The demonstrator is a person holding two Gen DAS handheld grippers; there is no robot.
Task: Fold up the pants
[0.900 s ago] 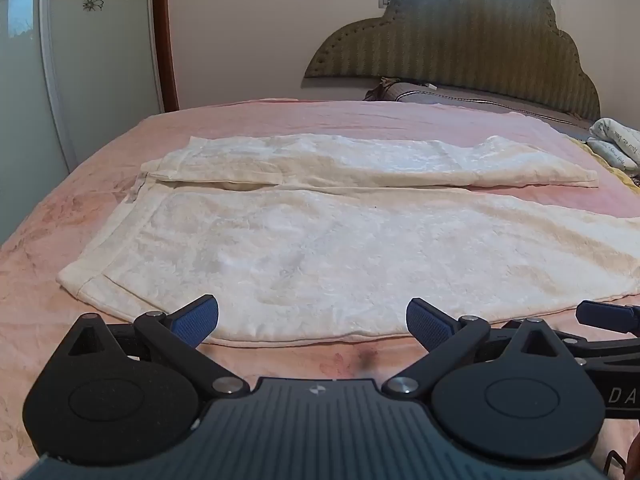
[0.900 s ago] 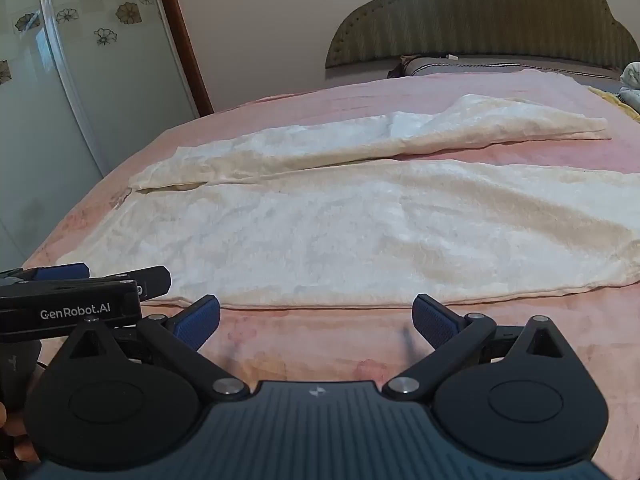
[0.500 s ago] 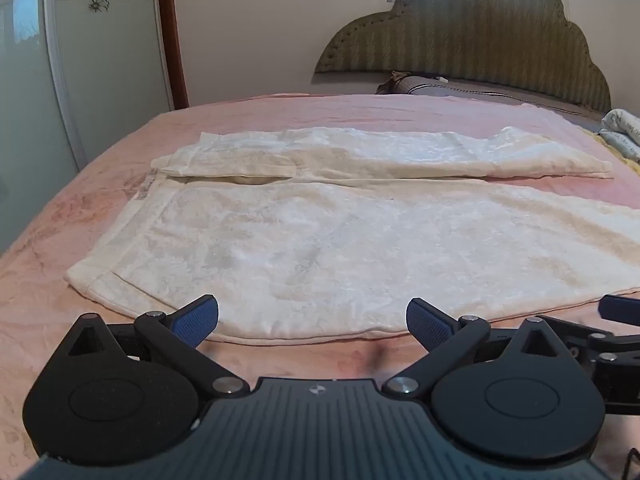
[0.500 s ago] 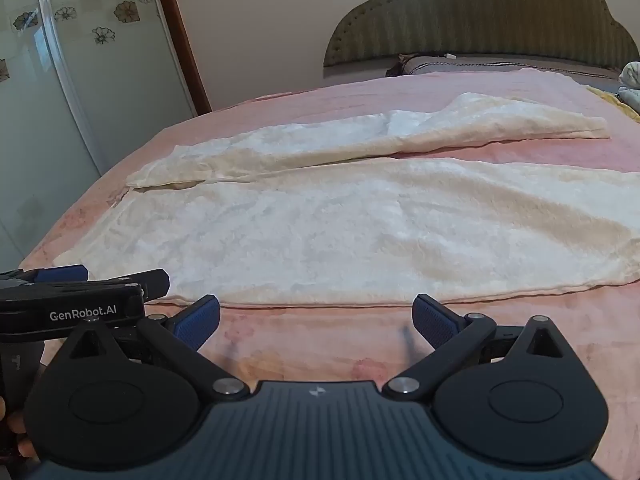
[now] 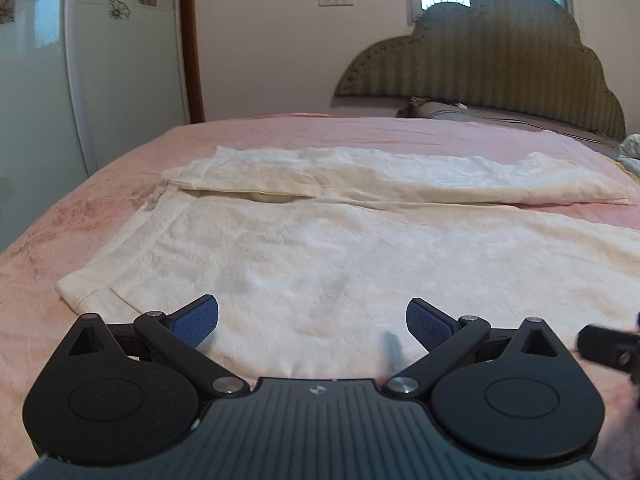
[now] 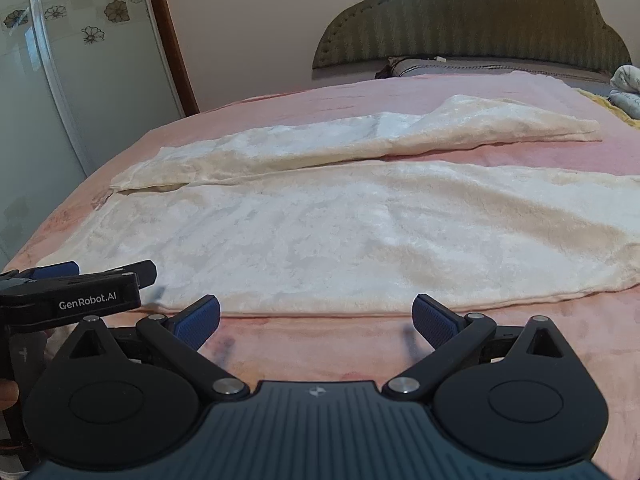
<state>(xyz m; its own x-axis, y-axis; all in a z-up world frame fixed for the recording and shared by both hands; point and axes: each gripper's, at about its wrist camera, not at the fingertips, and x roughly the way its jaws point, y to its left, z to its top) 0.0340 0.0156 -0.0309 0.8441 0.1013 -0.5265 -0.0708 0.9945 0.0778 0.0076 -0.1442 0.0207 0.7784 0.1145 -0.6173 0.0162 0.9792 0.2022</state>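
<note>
Cream-white pants (image 5: 320, 248) are laid flat on the pink bed (image 5: 280, 132), with the waistband toward the glass door (image 5: 40, 100) and the legs stretched toward the green headboard (image 5: 500, 72). The far leg is angled slightly apart from the near one. The left gripper (image 5: 312, 324) is held over the near edge of the pants, its fingers (image 5: 196, 322) spread wide with nothing gripped. The right gripper (image 6: 316, 322) is held over bare bedding just short of the pants, its fingers (image 6: 434, 320) likewise fully spread and empty.

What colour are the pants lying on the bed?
The pants are cream white, slightly yellowish in places. The right wrist view shows them best.
</note>
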